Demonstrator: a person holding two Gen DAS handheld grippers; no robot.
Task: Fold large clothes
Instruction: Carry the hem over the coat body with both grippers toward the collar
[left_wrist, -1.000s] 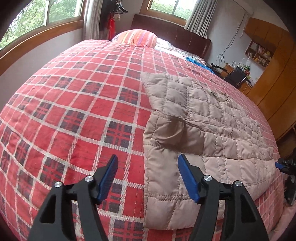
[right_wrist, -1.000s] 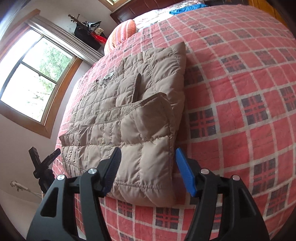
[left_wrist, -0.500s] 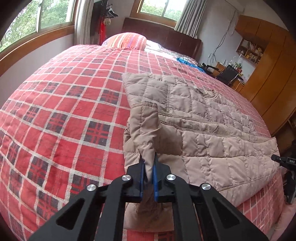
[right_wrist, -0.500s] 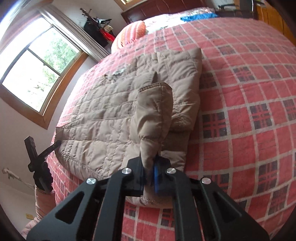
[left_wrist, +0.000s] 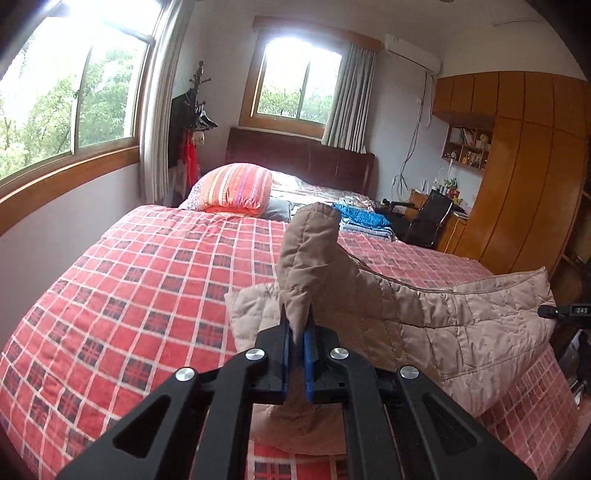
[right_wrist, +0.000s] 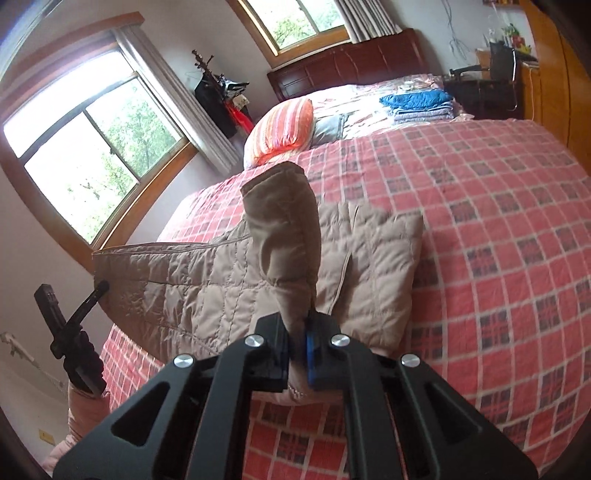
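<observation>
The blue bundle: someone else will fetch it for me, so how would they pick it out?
Start at the dark headboard at the far end of the bed. On the end by the wooden wardrobe, opposite the striped pillow, sits a folded stack with a blue bundle on top. It is the only bright blue thing on the bed.

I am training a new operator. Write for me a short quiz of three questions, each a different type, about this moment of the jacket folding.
1. True or false: both grippers are shut on the quilted jacket.
2. Is the near edge of the jacket lying flat or lifted?
3. The striped pillow lies: A) near the headboard B) on the jacket C) on the floor.

Key: 1 true: left gripper, right gripper. 2 lifted. 3 A.
</observation>
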